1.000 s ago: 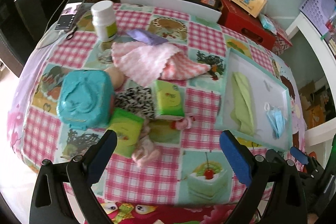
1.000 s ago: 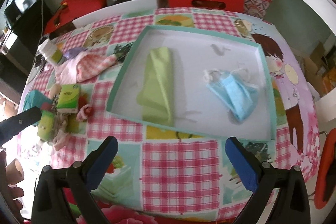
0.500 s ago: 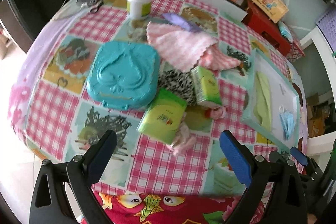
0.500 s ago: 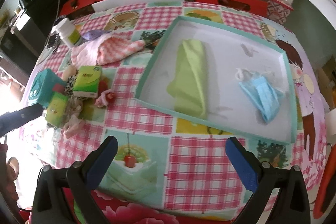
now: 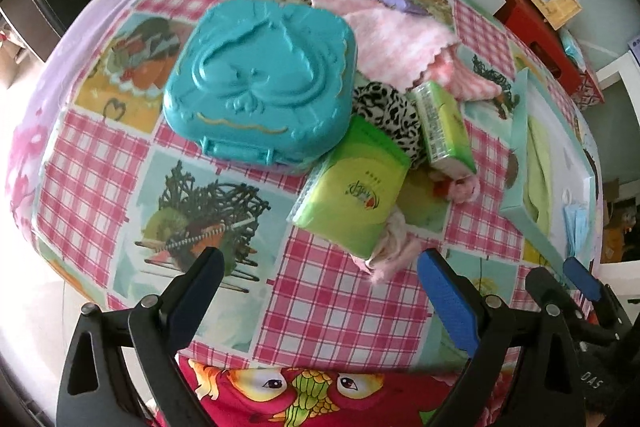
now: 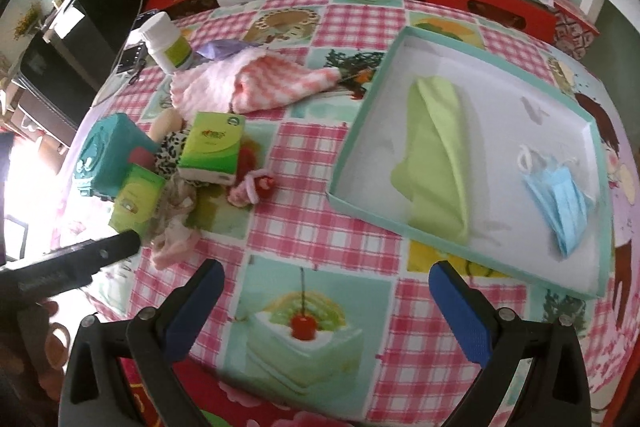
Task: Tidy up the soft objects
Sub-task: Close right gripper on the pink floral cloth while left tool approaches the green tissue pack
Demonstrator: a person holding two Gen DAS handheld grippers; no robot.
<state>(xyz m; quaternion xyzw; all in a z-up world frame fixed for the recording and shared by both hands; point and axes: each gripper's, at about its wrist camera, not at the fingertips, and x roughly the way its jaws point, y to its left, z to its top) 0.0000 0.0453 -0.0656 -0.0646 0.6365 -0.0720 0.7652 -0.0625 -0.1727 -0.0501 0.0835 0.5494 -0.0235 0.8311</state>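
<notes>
While both tools hang over the near edge of the worktop point(image 6: 320, 163), each has its jaws wide apart and holds nothing. The left tool point(image 5: 320, 291) points at a heap: a teal case point(image 5: 260, 83), two green tissue packs point(image 5: 356, 203), a spotted cloth point(image 5: 392, 111) and a pale pink rag point(image 5: 392, 251) just ahead of its fingers. A pink towel point(image 6: 256, 83) lies beyond. The right tool point(image 6: 324, 303) faces the tray point(image 6: 360, 131), where a green cloth point(image 6: 436, 143) and a blue mask point(image 6: 560, 199) lie apart.
</notes>
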